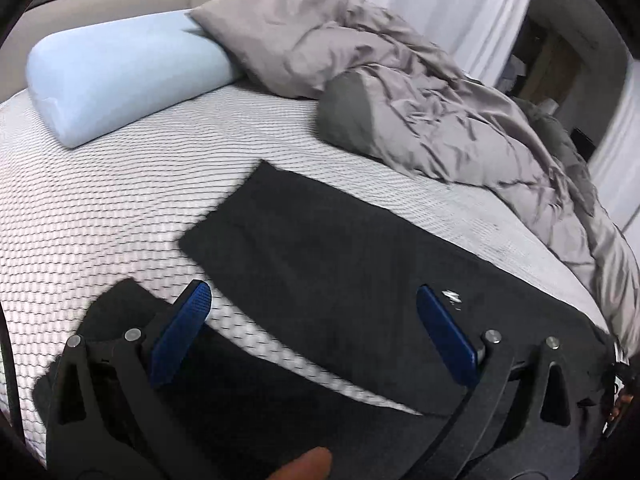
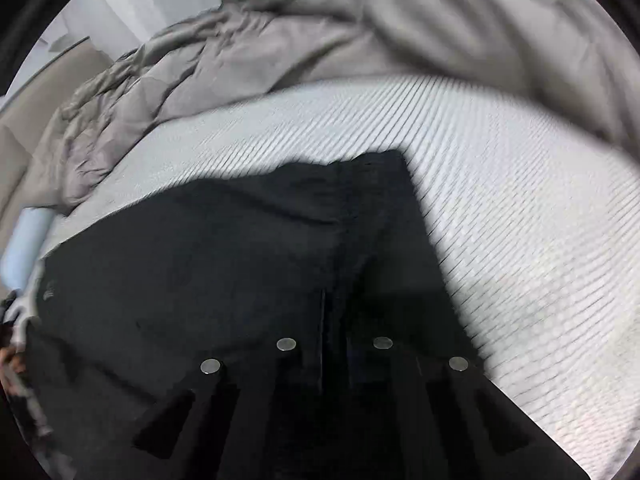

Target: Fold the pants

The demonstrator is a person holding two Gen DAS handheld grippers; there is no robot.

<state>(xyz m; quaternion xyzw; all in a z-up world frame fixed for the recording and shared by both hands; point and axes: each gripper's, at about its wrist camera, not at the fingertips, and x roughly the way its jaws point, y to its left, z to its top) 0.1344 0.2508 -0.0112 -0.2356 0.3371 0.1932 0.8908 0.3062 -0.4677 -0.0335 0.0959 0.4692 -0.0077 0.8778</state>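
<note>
Black pants (image 1: pixel 320 240) lie flat on the white patterned mattress (image 1: pixel 100 220). One leg runs up toward the pillows, and a second dark part (image 1: pixel 280 400) lies nearer me with a strip of mattress between them. My left gripper (image 1: pixel 316 304) hovers over the pants, wide open, and its blue pads (image 1: pixel 188 320) have nothing between them. In the right wrist view the pants (image 2: pixel 200 260) fill the lower left. My right gripper (image 2: pixel 334 308) is shut, with its dark fingers pressed together over the black cloth. I cannot tell whether any fabric is pinched.
A light blue pillow (image 1: pixel 120 80) lies at the head of the bed. A crumpled grey duvet (image 1: pixel 420 120) with a grey pillow (image 1: pixel 348 116) runs along the far side. White curtains (image 1: pixel 440 0) hang behind. A thumb (image 1: pixel 308 464) shows at the bottom edge.
</note>
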